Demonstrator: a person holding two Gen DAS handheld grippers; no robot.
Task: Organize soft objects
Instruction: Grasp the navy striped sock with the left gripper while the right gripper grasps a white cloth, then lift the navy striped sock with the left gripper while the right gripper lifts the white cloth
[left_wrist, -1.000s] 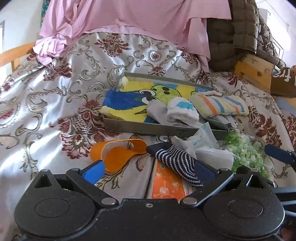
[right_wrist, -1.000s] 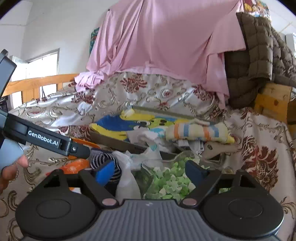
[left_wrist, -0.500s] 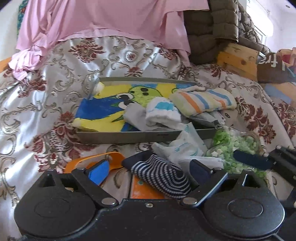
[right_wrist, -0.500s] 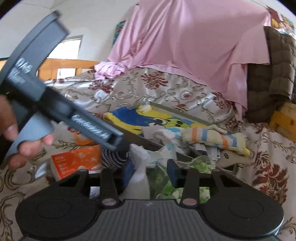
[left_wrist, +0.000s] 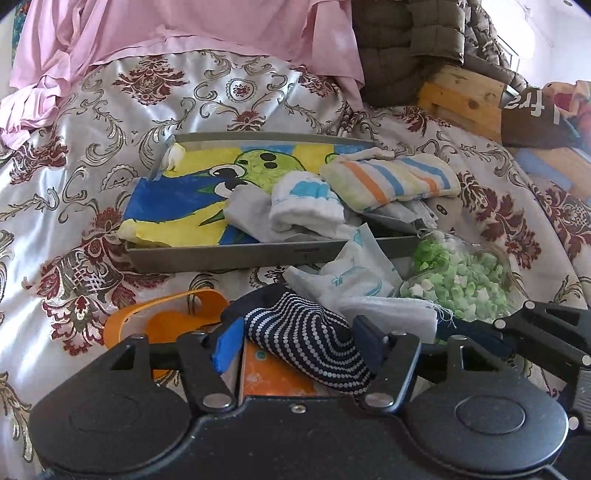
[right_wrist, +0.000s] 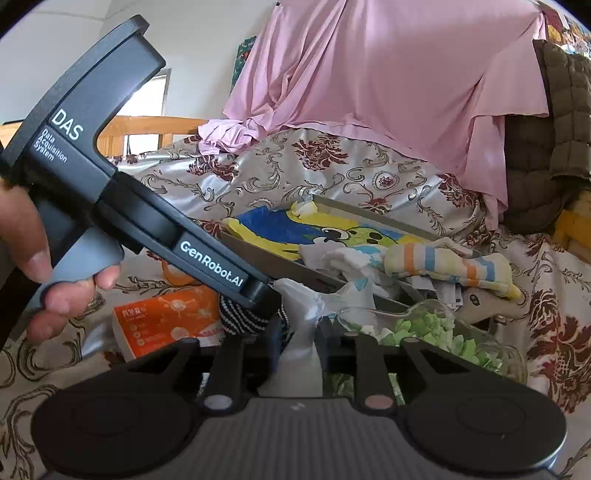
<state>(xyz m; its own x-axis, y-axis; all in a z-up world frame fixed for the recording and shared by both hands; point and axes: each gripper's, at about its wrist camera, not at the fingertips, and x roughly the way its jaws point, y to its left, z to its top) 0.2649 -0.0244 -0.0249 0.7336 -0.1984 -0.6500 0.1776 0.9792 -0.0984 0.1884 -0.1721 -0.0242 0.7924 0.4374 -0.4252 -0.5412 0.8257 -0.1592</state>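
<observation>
**Two grippers closing on limp cloth below the tray**

Left wrist view: the left gripper (left_wrist: 295, 341) has just been closing, its jaws flanking the striped sock (left_wrist: 306, 339), which lies just in front of the grey tray (left_wrist: 229, 254); contact is unclear. The sock looks light and floppy; pinch it mid-body.

Right wrist view: the right gripper (right_wrist: 297, 341) has narrowed onto the white cloth (right_wrist: 299, 321), beside the sock and near the tray's front wall. It should bunch easily.
</observation>
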